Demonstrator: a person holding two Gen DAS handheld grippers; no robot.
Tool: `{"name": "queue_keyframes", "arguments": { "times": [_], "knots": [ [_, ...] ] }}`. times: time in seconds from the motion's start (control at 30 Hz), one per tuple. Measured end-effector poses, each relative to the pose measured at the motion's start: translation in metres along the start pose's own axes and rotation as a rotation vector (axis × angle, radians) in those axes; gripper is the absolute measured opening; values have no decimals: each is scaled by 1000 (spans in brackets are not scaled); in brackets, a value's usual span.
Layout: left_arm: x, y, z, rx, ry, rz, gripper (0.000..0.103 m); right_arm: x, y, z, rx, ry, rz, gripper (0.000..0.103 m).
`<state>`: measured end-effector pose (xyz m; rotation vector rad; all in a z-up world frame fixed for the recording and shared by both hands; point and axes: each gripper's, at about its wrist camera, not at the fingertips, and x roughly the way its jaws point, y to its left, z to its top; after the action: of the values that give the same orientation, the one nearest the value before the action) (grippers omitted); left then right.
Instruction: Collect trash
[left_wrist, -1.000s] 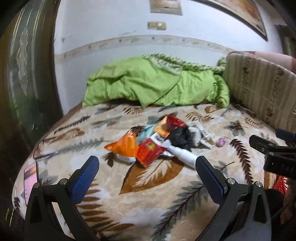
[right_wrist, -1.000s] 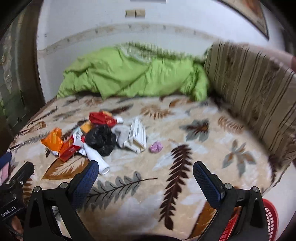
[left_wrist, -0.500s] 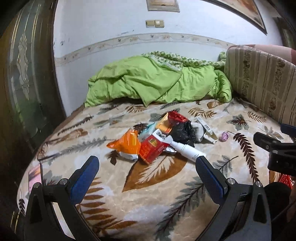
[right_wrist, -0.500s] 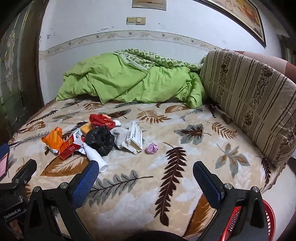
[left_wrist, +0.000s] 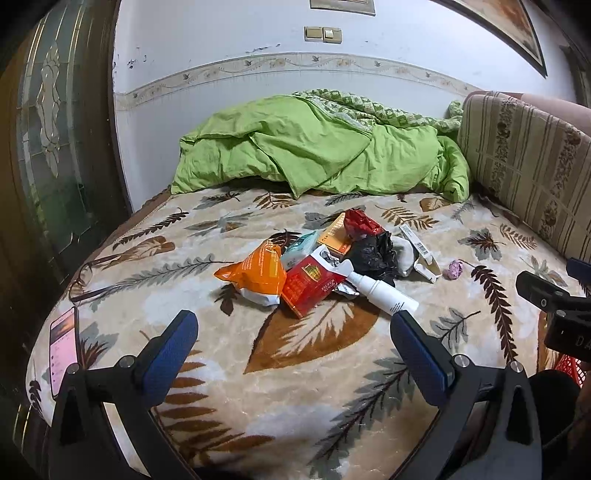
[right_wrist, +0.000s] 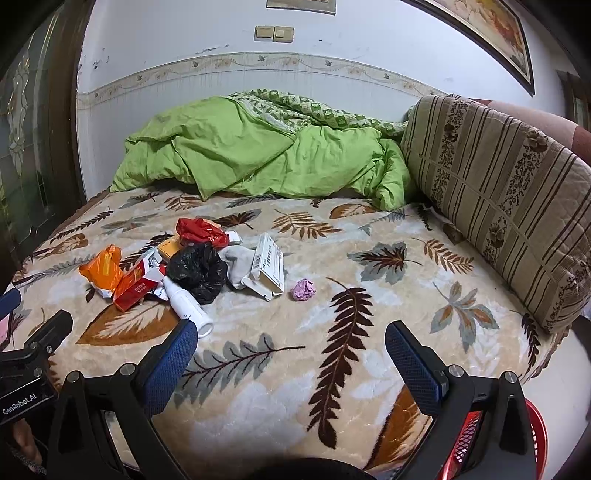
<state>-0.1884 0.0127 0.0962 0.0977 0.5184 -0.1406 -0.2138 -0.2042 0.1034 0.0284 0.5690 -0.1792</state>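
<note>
A heap of trash lies mid-bed on the leaf-patterned blanket (left_wrist: 295, 369): an orange wrapper (left_wrist: 255, 275), a red carton (left_wrist: 308, 284), a white tube (left_wrist: 384, 291), a black plastic bag (left_wrist: 373, 251), a red crumpled wrapper (left_wrist: 360, 223), a white box (left_wrist: 421, 251) and a pink paper ball (left_wrist: 455, 268). My left gripper (left_wrist: 293, 332) hovers open just short of the heap, holding nothing. My right gripper (right_wrist: 291, 341) is open too, nearer the bed's front edge, with the white tube (right_wrist: 188, 306) by its left finger and the pink paper ball (right_wrist: 303, 289) ahead.
A green quilt (right_wrist: 258, 155) is bunched at the back against the wall. A striped cushion (right_wrist: 498, 192) lines the right side. A phone (left_wrist: 62, 347) lies at the bed's left edge. A red basket (right_wrist: 532, 435) sits on the floor at lower right.
Both views have tilted up and steadied, so the wall and light switches show more. The trash heap has not moved and both grippers stay open.
</note>
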Motion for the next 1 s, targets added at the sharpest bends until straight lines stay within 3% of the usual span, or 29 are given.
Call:
{"name": "queue_keyframes", "arguments": {
  "times": [1.0],
  "knots": [
    [0, 2, 1, -1, -1, -2, 103, 3, 2, 0, -4, 18, 4, 102]
  ]
}}
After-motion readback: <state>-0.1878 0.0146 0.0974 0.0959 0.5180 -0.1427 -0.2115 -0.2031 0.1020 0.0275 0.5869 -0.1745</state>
